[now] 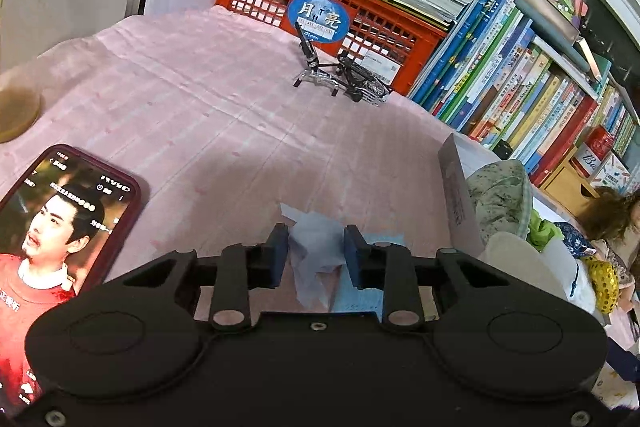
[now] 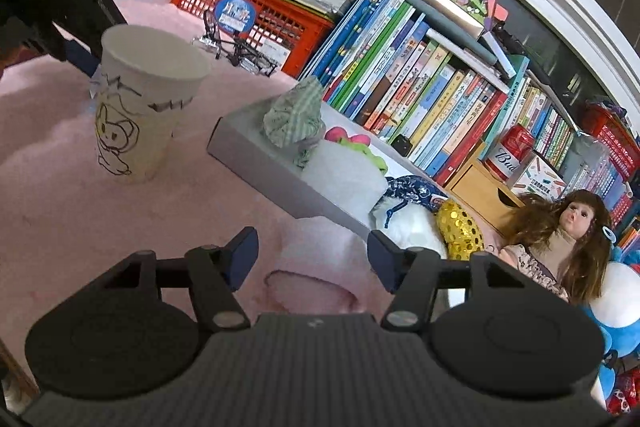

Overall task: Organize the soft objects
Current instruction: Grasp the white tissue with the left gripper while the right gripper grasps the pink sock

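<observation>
A crumpled pale blue tissue [image 1: 316, 251], thin and creased, is lying on the pink cloth [image 1: 208, 115] directly between the jaws of the left gripper [image 1: 316, 251]; the dark blue pads are standing close on either side, touching its edges, though a firm pinch cannot be told. A phone [image 1: 64, 227] in a maroon case is lying left of the jaws, a grey box [image 1: 456, 195] to their right. The right gripper [image 2: 312, 255] is hovering with jaws apart over a faint ring stain [image 2: 312, 287], nothing between them. Ahead and left, a paper cup [image 2: 144, 95] is standing upright; ahead, a crumpled green cloth [image 2: 296, 115] is resting on the box.
</observation>
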A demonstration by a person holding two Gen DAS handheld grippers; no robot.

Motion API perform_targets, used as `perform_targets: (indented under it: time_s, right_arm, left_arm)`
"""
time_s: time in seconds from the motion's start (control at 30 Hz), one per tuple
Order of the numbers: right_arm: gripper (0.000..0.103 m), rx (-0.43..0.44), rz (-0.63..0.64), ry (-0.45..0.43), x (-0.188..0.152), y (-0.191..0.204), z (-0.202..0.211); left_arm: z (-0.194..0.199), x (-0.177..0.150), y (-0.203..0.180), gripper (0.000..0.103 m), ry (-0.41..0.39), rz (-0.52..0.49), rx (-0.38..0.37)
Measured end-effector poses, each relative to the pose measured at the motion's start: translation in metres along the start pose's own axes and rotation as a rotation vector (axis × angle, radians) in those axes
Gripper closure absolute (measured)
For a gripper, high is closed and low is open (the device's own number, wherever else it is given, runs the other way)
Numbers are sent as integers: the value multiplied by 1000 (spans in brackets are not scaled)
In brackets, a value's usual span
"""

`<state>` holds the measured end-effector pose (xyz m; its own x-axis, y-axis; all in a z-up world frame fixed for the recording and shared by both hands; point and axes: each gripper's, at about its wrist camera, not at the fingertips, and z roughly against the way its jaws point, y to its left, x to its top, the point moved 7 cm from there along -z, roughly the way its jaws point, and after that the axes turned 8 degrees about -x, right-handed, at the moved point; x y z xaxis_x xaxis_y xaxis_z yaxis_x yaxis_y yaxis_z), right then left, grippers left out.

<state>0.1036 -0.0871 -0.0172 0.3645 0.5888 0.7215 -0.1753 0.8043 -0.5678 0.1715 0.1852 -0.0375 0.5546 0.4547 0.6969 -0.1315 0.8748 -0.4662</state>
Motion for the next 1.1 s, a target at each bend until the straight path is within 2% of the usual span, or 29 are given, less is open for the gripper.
perform_targets:
  time_s: [0.47,0.53,0.57,0.6,0.7,0.9,1.1]
  right_arm:
    - [30,5,28,26,1,6,-20]
    - [36,20,25,38,1,8,-23]
    - [44,24,18,45,1,8,-25]
    - [56,30,10,48,1,8,-26]
    - [72,35,-8,46,1,6,-27]
    - [88,72,-55,33,5,-1,-19]
    - [91,130,-148,25,12,-12,-7]
  left_arm:
    - [2,13,-11,79,-39,-35,2]
    - [2,14,-12,79,-40,-36,-4]
    - [3,15,-13,79,-41,-37,-5]
    - [3,16,-13,79,-42,-37,-6]
    - [6,17,-14,79,-47,-40,-6]
    - [14,20,-18,79,-54,-52,-16]
    - [28,30,-27,79,-77,-80,-31]
